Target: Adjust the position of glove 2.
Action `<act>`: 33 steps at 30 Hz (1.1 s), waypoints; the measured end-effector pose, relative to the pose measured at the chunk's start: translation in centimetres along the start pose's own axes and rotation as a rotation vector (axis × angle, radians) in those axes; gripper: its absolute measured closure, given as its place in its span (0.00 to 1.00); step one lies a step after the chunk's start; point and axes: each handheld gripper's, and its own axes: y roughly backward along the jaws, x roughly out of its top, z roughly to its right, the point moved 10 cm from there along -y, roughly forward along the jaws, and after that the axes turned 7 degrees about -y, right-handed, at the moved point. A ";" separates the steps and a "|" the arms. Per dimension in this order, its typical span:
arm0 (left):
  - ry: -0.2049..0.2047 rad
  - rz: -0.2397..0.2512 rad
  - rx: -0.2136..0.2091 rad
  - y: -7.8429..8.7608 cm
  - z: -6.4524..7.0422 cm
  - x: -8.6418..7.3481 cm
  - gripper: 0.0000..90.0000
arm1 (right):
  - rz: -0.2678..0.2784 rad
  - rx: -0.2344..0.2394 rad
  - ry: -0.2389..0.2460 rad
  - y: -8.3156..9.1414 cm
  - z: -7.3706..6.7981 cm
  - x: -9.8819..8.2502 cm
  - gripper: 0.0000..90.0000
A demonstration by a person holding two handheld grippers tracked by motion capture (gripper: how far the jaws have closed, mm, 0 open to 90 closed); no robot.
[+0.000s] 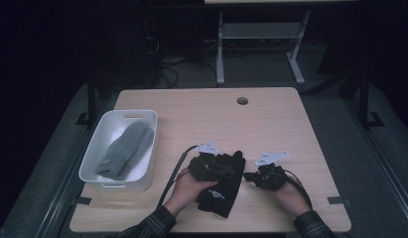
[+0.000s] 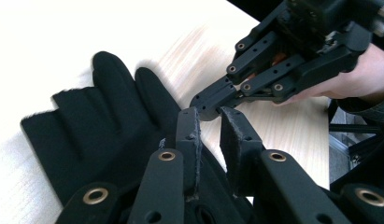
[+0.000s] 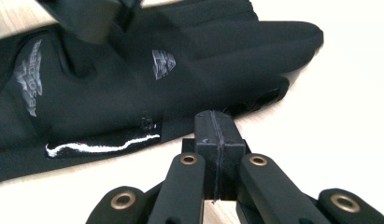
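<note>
- Jaws of the left gripper (image 2: pixel 209 122) stood a narrow gap apart, with nothing between the pads, just above the black glove (image 2: pixel 105 126); no cloth was pinched there.
- Jaws of the right gripper (image 3: pixel 217 122) were pressed flat together, pad against pad, holding nothing, their tip at the glove's edge near its fingers.
- In the left gripper view, the right gripper's closed tip pointed in just beyond the left gripper's pads, over bare wood beside the glove.
- The black glove (image 1: pixel 222 184) lay flat on the bench (image 1: pixel 271 124) near the front edge, between the person's two hands, its fingers pointing away from the person; pale lettering and a small logo showed on its back in the right gripper view.
- The left hand (image 1: pixel 187 191) rested at the glove's left side, the right hand (image 1: pixel 287 194) just to its right.
- A white bin (image 1: pixel 142 173) sat at the bench's left side, well apart from the glove, with a grey mitten (image 1: pixel 126 148) lying inside.
- The bench top was pale wood with a round cable hole (image 1: pixel 242 100) near its far edge.
- The room behind was dark; a light metal frame (image 1: pixel 261 44) and loose cables (image 1: pixel 167 69) stood on the grey floor.
</note>
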 end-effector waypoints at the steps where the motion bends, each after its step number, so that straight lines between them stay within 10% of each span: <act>1: -0.010 0.001 0.007 0.2 0.0 0.0 0.87 | -0.002 0.005 -0.004 0.1 0.0 0.0 1.00; 9: -0.062 -0.048 0.098 2.1 -1.1 -1.4 0.99 | -0.020 0.035 0.015 0.0 -0.7 -0.6 0.99; 24: -0.056 -0.129 0.046 2.4 0.6 -5.1 0.99 | -0.056 0.114 0.081 -0.9 -3.9 -1.1 1.00; 33: -0.087 -0.197 0.089 2.0 -0.8 -6.0 0.99 | -0.056 0.132 0.098 -1.0 -4.7 -1.0 0.99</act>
